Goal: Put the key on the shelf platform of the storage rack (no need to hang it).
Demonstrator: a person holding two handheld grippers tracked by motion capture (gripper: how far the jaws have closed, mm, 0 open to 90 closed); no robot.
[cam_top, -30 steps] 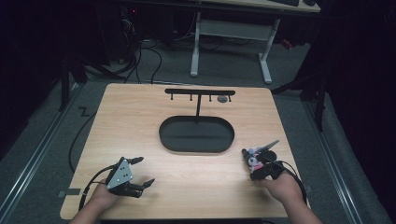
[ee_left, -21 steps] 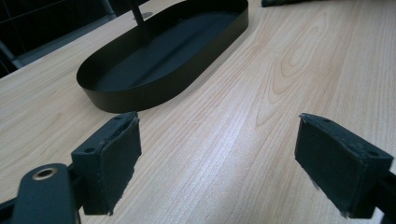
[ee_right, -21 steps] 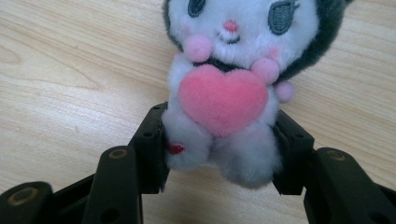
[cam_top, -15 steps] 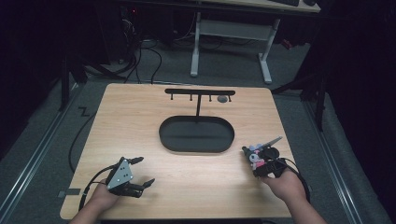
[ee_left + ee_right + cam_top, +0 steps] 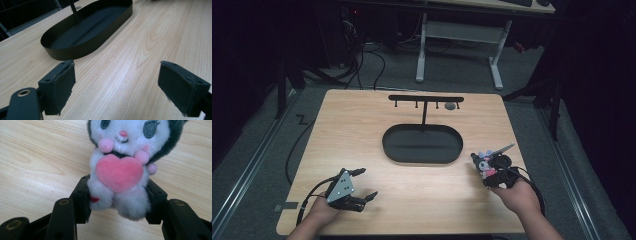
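A small plush toy (image 5: 483, 161), white and dark grey with a pink heart (image 5: 119, 171) on its chest, rests on the wooden table at the front right. My right gripper (image 5: 486, 168) is shut on it. In the right gripper view its pads (image 5: 82, 195) press the toy's lower body from both sides (image 5: 117, 197). My left gripper (image 5: 368, 182) lies low over the front left of the table, open, with bare wood between its pads (image 5: 61, 83).
A black oval tray (image 5: 422, 159) sits in the middle of the table, its wall (image 5: 75, 51) ahead of the left gripper. A black T-shaped hook rack (image 5: 426, 98) rises from it, with a small grey round piece (image 5: 451, 106) under its right end.
The right hand has edged slightly to the right with the plush toy between the jaws. The left gripper has stayed still.
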